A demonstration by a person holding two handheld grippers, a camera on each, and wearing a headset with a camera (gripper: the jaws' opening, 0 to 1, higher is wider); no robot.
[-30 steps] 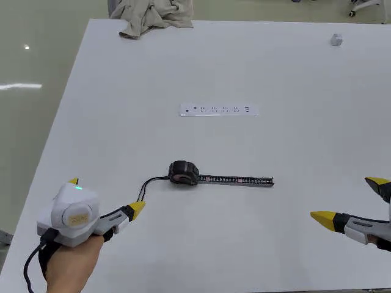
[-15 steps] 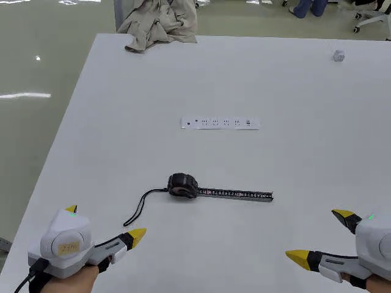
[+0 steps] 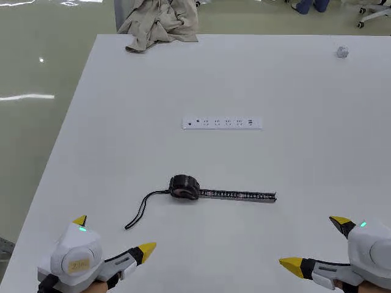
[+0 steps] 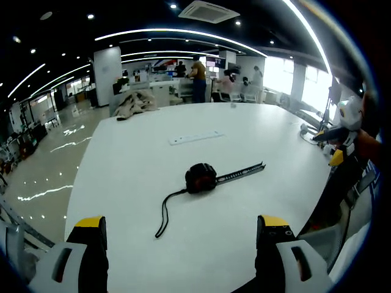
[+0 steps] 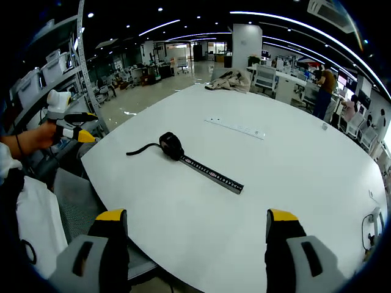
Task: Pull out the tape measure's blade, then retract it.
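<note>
Showed a black tape measure mid-way across a white table, blade drawn out rightward, seemingly lying flat (strap curling left). Found the left gripper and right gripper spread wide, empty, near the front edge, well apart from it.

On table: tape measure, blade rightward; power strip behind; cloth far-left

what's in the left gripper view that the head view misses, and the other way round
Left gripper view adds the ceiling lights, a vent and a pillar. Head view adds the white body of the left gripper, green light on. Both show the tape measure with blade out, its strap, the power strip, the cloth and the right gripper.
</note>
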